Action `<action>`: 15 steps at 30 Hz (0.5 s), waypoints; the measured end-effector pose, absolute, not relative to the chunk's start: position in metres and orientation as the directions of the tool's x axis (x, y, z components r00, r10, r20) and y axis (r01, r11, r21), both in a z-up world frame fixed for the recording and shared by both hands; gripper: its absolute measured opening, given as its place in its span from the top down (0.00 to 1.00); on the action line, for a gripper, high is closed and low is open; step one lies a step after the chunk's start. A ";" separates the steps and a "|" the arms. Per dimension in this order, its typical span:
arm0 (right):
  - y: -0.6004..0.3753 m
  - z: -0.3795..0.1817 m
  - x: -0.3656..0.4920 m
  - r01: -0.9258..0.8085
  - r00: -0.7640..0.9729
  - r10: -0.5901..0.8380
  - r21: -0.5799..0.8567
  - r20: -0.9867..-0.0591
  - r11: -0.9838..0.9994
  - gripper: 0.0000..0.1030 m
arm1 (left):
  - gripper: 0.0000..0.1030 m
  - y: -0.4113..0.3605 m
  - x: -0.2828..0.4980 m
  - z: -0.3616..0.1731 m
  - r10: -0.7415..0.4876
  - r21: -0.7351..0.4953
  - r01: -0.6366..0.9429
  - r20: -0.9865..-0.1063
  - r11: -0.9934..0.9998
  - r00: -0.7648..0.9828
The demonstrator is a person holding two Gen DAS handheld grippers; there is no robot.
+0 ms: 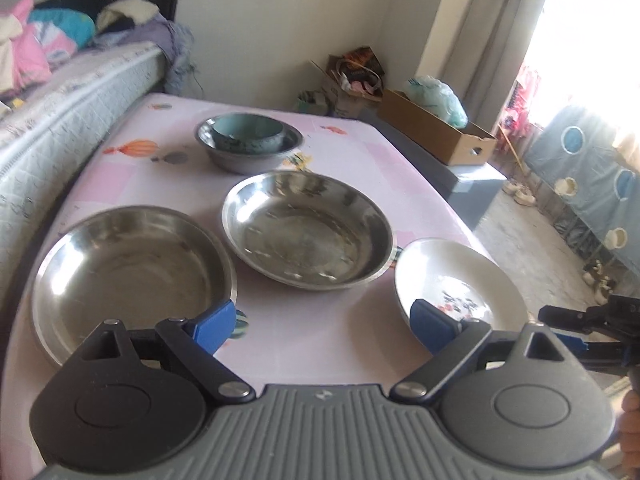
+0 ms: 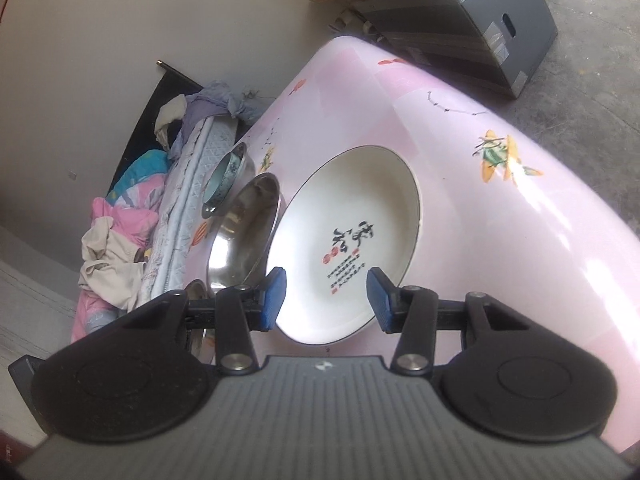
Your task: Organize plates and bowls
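Note:
On the pink table [image 1: 344, 320] stand two steel plates, one near left [image 1: 132, 276] and one in the middle [image 1: 306, 228]. A white plate with calligraphy [image 1: 460, 284] lies at the right. At the back, a teal bowl [image 1: 248, 134] sits inside a steel bowl [image 1: 248, 160]. My left gripper [image 1: 322, 326] is open and empty above the table's near part. My right gripper [image 2: 326, 300] is open, its fingers hovering over the near rim of the white plate [image 2: 348, 240], beside the middle steel plate [image 2: 244, 236]; it also shows at the right edge of the left wrist view [image 1: 580, 316].
A bed [image 1: 60, 108] with clothes runs along the table's left side. Cardboard boxes [image 1: 436, 132] and a grey crate [image 2: 472, 20] stand on the floor beyond the table's far right. The table edge [image 2: 560, 184] drops to a concrete floor on the right.

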State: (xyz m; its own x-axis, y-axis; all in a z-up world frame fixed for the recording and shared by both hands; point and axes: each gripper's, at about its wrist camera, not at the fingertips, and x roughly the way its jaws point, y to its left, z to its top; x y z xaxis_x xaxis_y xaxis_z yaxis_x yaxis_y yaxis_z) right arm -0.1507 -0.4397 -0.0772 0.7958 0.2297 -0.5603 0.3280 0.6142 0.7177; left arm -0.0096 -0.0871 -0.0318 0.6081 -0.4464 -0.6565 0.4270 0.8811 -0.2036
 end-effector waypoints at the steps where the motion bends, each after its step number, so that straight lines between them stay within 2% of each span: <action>1: -0.435 -0.078 -0.147 0.313 0.794 0.250 0.725 -0.554 0.614 0.57 | 0.08 -0.082 -0.010 -0.031 -0.432 -0.192 0.416 -0.652 0.889 0.623; 8: -0.368 -0.081 -0.082 0.181 0.724 0.435 0.756 -0.536 0.629 0.57 | 0.08 -0.020 -0.004 -0.028 -0.250 -0.104 0.239 -0.635 0.965 0.731; 13: -0.310 -0.084 -0.028 0.098 0.660 0.534 0.766 -0.528 0.635 0.57 | 0.09 0.031 0.007 -0.032 -0.137 -0.099 0.096 -0.645 0.990 0.752; 15: -0.286 -0.085 -0.007 0.076 0.633 0.558 0.761 -0.537 0.645 0.57 | 0.12 0.047 0.011 -0.037 -0.101 -0.097 0.049 -0.653 0.994 0.751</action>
